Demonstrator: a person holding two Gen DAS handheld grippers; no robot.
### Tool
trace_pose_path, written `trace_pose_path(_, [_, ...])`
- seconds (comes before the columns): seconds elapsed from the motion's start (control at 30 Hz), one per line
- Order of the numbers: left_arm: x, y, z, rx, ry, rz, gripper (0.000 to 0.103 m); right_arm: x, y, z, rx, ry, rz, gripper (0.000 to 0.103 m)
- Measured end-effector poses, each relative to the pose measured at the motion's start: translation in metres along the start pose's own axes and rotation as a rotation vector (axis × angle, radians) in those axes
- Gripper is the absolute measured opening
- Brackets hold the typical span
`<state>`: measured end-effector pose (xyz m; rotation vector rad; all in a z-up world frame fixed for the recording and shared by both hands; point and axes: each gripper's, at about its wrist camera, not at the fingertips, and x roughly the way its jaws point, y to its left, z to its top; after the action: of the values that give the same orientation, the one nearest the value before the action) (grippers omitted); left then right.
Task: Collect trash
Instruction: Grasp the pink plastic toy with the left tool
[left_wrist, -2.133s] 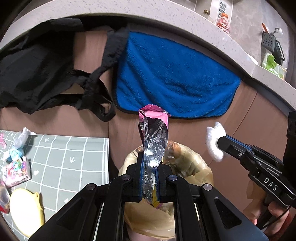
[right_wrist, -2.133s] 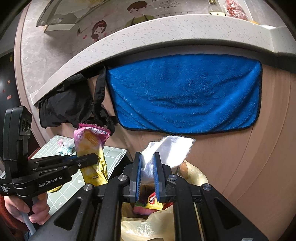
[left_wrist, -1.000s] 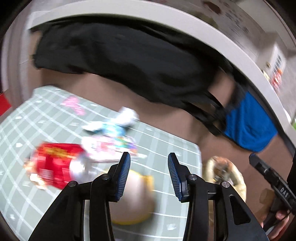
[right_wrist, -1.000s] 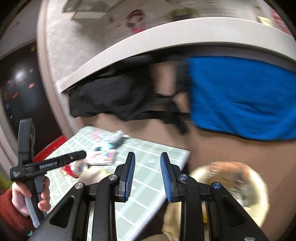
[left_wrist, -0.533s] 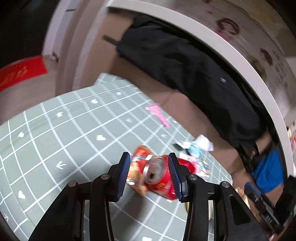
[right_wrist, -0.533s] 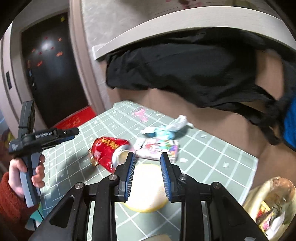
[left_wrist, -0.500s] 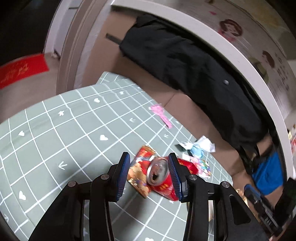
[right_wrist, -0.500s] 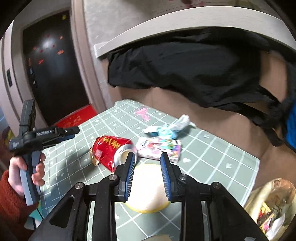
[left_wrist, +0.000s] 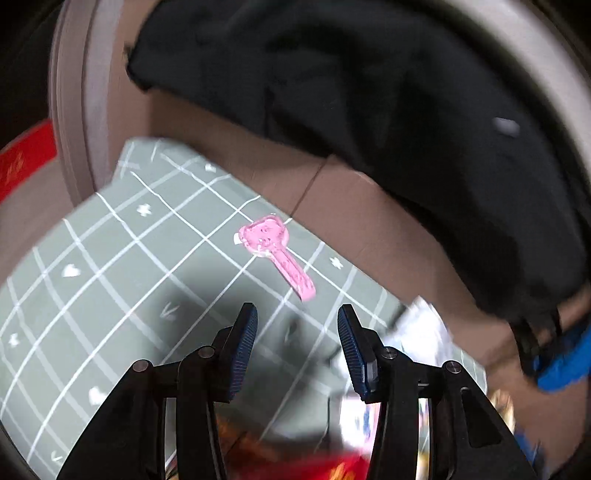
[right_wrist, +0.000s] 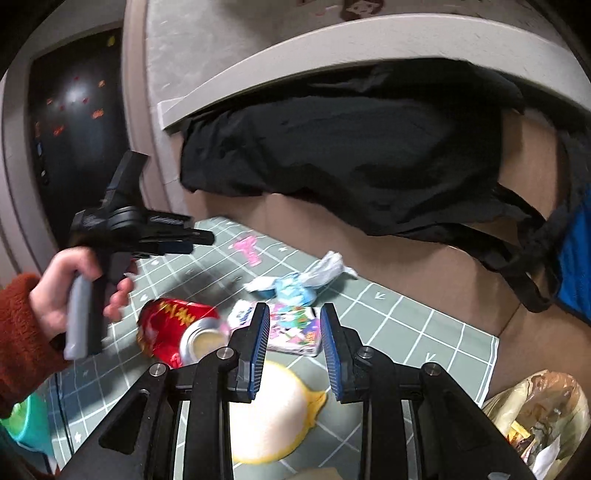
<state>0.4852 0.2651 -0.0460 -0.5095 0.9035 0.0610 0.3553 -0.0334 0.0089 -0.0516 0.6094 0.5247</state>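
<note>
- Left wrist view: left claw (left_wrist: 297, 347), jaws apart, just opened a little wider, nothing between the blue pads (left_wrist: 243, 345).
- Green grid mat (left_wrist: 110, 280): landmark for all entries; white lines with small hearts and arrows; lies against a brown panel (left_wrist: 354, 206).
- Pink key-shaped piece (left_wrist: 275, 251): flat on the mat, ahead of the left claw, near the mat's far edge, apart from the pads.
- Black cloth (left_wrist: 388, 110): hangs over the brown panel behind the mat.
- Red can (right_wrist: 173, 328): on its side on the mat, open end toward the right-wrist camera; in the left wrist view only a red blur below the claw.
- Right claw (right_wrist: 291, 347): jaws parted, empty, above the near part of the mat.
- Printed wrapper (right_wrist: 295, 328): flat on the mat, just right of the red can, seen between the right claw's pads but not touched.
- Light-blue and white wrapper (right_wrist: 299, 282): crumpled, on the mat, beyond the printed wrapper.
- Pale yellow dish (right_wrist: 273, 410): on the mat's near part, under the right claw.
- Left hand (right_wrist: 70, 291): red fleecy sleeve (right_wrist: 22, 332), grips the left claw's handle over the mat's left side.
- Trash bag (right_wrist: 539, 410): open, off the mat's right edge, wrappers inside.
- Blue towel (right_wrist: 576, 266): hangs right of the black cloth, beyond the mat's right end.
</note>
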Motion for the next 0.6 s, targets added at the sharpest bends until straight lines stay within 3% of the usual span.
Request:
trace_pose_path(0.23, [0.061, 0.0, 0.032, -0.148, 0.086, 0.139, 0.046, 0.011, -0.031, -0.006, 0.051, 0.0, -0.041, 0.027])
trace_pose_path(0.53, [0.091, -0.014, 0.036, -0.13, 0.088, 0.202, 0.045, 0.034, -0.046, -0.005, 0.062, 0.037, -0.05, 0.027])
trace_pose_path(0.6, [0.09, -0.016, 0.035, -0.115, 0.097, 0.175, 0.028, 0.042, -0.043, 0.001, 0.035, 0.055, -0.037, 0.027])
